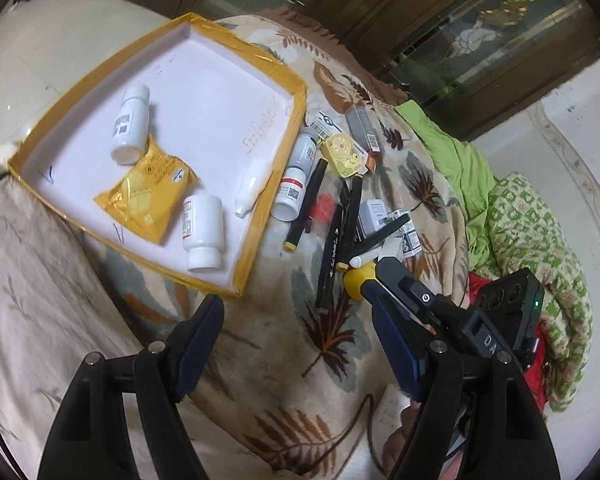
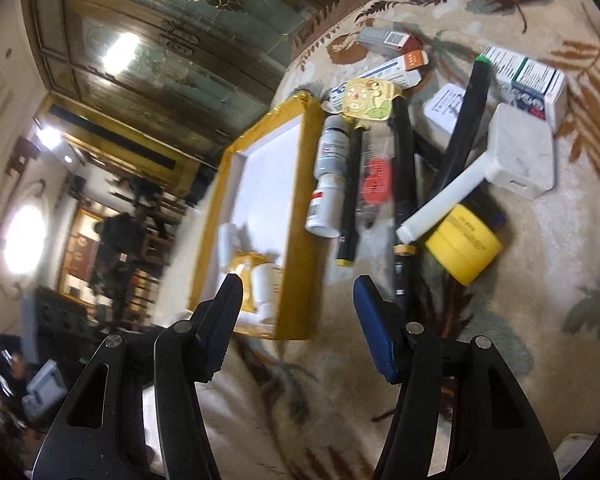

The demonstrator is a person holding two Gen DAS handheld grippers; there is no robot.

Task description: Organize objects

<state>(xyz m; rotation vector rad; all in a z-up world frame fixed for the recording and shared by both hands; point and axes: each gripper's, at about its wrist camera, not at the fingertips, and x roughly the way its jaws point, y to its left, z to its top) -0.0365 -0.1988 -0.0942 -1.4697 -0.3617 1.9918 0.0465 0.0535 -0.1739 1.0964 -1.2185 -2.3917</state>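
A yellow-rimmed tray [image 1: 248, 264] with a white floor lies on a leaf-patterned blanket. In it are two white bottles [image 1: 202, 232], a yellow snack packet [image 1: 148, 196] and a small white dropper bottle [image 1: 254, 186]. To the tray's right lies a loose heap: a red-labelled white bottle [image 1: 294, 188], black markers [image 1: 332, 248] and a yellow tape roll [image 2: 464, 244]. My left gripper [image 1: 296, 320] is open and empty above the blanket, near the tray's front corner. My right gripper [image 2: 298, 296] is also open and empty, over the tray's near rim [image 2: 300, 200], short of the markers [image 2: 404, 168].
The heap also holds a white tube [image 2: 440, 200], a white adapter [image 2: 520, 152], small medicine boxes [image 2: 532, 76], an orange item [image 2: 376, 180] and a yellow sticker pack [image 2: 370, 96]. Green cloths [image 1: 460, 160] lie beyond it. A black camera housing [image 1: 512, 300] shows at the right.
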